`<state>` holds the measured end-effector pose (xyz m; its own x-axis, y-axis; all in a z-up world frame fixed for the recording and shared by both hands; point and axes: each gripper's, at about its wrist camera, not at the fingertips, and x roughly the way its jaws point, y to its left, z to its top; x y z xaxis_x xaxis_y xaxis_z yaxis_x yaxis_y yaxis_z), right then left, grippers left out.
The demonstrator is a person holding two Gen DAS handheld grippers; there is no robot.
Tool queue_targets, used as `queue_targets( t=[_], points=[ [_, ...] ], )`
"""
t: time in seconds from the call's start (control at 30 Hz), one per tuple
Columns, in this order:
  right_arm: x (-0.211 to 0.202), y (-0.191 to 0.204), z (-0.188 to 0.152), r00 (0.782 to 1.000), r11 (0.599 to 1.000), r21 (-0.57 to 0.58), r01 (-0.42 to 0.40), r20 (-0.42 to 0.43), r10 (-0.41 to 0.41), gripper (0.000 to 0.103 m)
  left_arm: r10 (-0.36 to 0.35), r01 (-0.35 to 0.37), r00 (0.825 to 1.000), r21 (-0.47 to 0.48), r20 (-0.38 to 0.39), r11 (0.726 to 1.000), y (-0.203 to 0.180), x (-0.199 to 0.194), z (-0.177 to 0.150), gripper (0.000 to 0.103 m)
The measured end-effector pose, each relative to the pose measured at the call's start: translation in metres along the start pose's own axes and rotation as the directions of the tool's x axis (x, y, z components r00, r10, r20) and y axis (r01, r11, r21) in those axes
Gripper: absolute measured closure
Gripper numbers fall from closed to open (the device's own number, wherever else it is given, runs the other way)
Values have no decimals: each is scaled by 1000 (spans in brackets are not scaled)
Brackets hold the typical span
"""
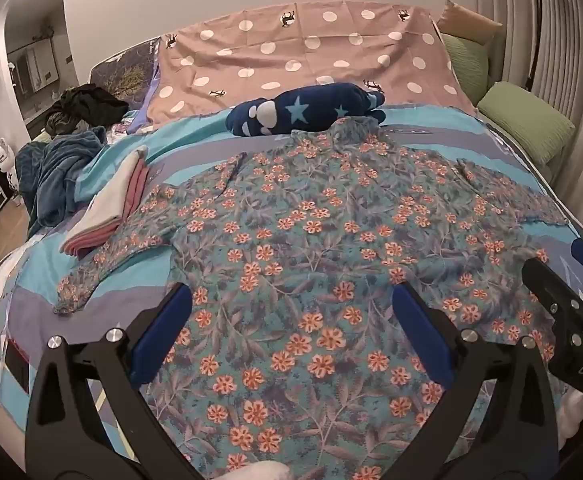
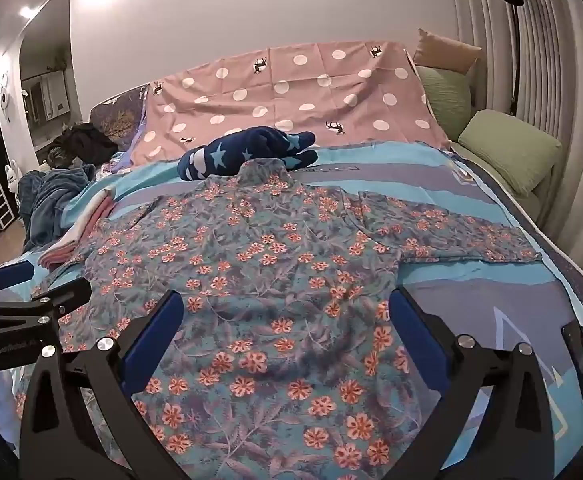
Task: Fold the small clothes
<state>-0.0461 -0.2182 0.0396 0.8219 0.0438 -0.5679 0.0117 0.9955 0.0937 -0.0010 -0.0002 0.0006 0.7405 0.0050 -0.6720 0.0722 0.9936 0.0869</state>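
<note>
shirt: floral long-sleeve top (image 1: 311, 240), spread flat on the bed (image 1: 195, 140), collar at 12 o'clock, hem down at 6, one sleeve (image 1: 103, 268) out toward 9 and the other (image 2: 463, 240) toward 3
left gripper: (image 1: 291, 308) fingers spread wide, nothing held, hovering low over the hem end
right gripper: (image 2: 287, 312) same deal, wide open and empty, over the hem toward the right side seam
how it'll handle: looks like thin soft cotton, light and floppy, won't hold a shape, and will probably drag along the cover if pulled flat instead of lifted
where to grab: I'd pinch a sleeve cuff or the shoulder seam, through both layers, so front and back travel together
watch out: a one-layer pinch would likely leave the back panel bunched up
other stuff: navy star-print garment (image 1: 303, 114) just past the collar at 12, folded pink and white stack (image 1: 107, 208) touching the left sleeve around 10, green pillows (image 2: 507, 152) at 2
</note>
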Motion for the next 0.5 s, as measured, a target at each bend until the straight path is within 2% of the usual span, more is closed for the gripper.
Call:
queue_targets(
  t=[0.1, 0.23, 0.4, 0.5],
  points=[
    [-2, 1, 0, 1000, 1000, -8, 1, 4, -1, 1, 4, -4, 1000, -4, 11, 1000, 1, -2, -2, 2],
    [-5, 4, -2, 1000, 1000, -25, -2, 5, 2, 1, -6, 6, 1000, 21, -15, 1000, -10, -2, -2, 2],
    [-2, -10, 2, 1000, 1000, -5, -11, -15, 11, 1, -13, 13, 1000, 15, -9, 1000, -6, -7, 1, 2],
    [-4, 6, 1, 1000, 1000, -19, 1, -14, -1, 1, -13, 13, 1000, 18, -7, 1000, -7, -10, 1, 2]
  ],
)
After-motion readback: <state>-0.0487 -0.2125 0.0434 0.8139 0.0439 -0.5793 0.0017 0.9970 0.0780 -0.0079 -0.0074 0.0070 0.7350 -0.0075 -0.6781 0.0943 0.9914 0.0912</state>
